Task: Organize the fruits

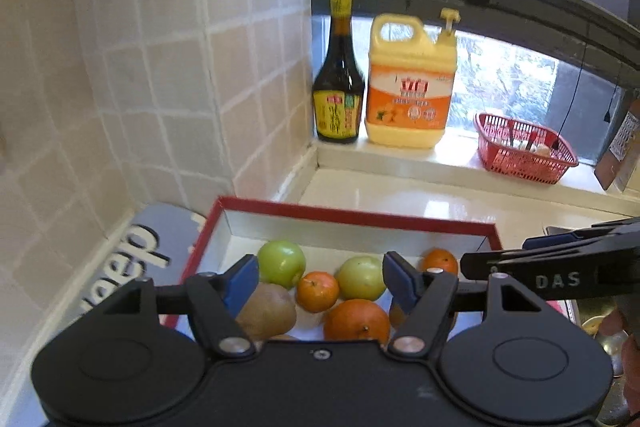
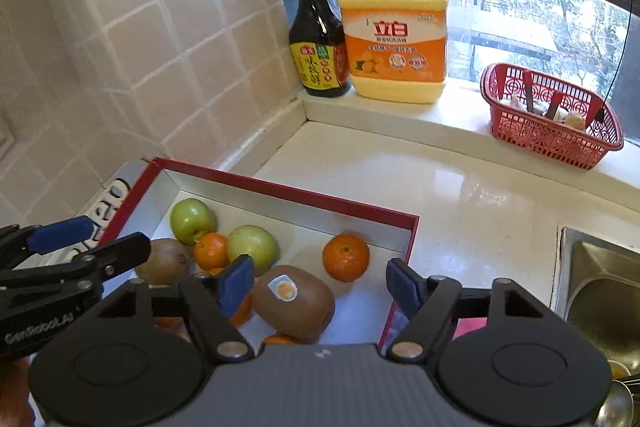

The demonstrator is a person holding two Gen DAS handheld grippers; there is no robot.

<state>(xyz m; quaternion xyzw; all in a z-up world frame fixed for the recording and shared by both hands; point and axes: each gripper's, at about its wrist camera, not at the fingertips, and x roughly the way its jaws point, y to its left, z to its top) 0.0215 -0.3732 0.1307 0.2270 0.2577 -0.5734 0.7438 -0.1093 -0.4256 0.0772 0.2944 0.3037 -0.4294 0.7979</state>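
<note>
Both grippers empty, jaws apart. My right gripper [image 2: 318, 285] hovers over the red-rimmed box [image 2: 288, 191]; a stickered kiwi [image 2: 294, 307] sits right between and just below its fingers. Ahead-right of it a lone orange [image 2: 346, 257], ahead-left two green apples [image 2: 193, 221] with a small orange [image 2: 212, 250] wedged between them, and a second kiwi [image 2: 165, 261] further left. My left gripper [image 1: 318, 281] hangs over the same box from the other side, fruit just below and ahead of it.

Handling, my guess: the kiwi is soft, light and fuzzy, so I'd grip across its short middle, gently, and avoid the slick sticker. Oranges and apples are round and firm and may roll or squirt out if pinched off-centre.

Room: the grippers are close together and could clash. The box wall is low but catches a dragged fruit, so lift first. Open counter [image 2: 460, 195] lies ahead-right, the sink [image 2: 596, 287] edge far right, bottles and a red basket [image 2: 552, 111] well ahead on the sill.
</note>
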